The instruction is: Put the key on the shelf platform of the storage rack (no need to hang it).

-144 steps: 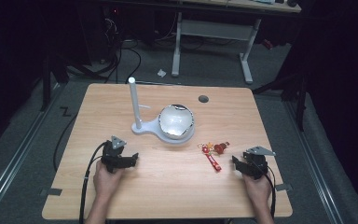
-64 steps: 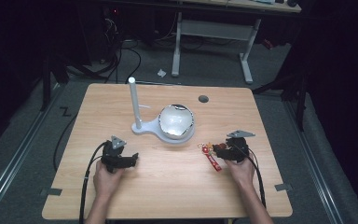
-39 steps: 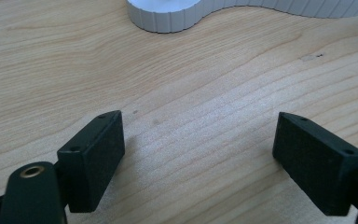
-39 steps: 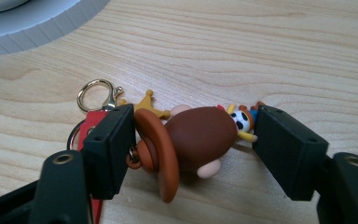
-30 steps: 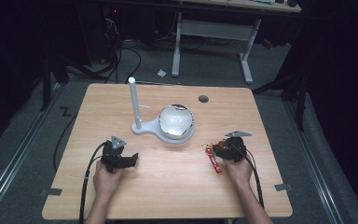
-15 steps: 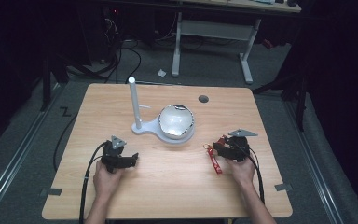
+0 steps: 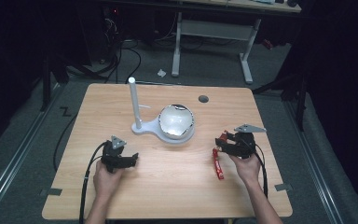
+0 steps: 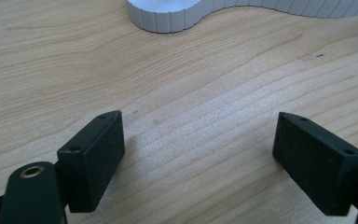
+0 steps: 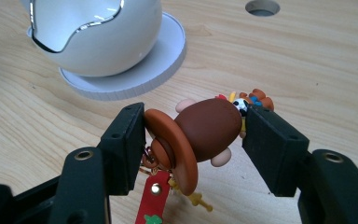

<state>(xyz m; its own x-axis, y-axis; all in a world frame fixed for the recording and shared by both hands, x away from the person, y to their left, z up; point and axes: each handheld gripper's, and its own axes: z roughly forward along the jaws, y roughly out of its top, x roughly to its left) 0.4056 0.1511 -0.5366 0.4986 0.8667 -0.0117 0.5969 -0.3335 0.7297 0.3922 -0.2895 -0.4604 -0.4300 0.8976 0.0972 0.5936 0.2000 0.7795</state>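
The right tool (image 9: 193,140) clamps a brown figure (image 9: 200,133), its red strap (image 7: 218,164) trailing on the counter (image 7: 168,186). The left tool (image 8: 200,154) gapes wide.

Just ahead-left of the right gripper (image 9: 193,135), a white cracked-egg shell (image 9: 98,42) sits on a ribbed white base (image 9: 168,51). A round table hole (image 9: 262,7) lies farther ahead.
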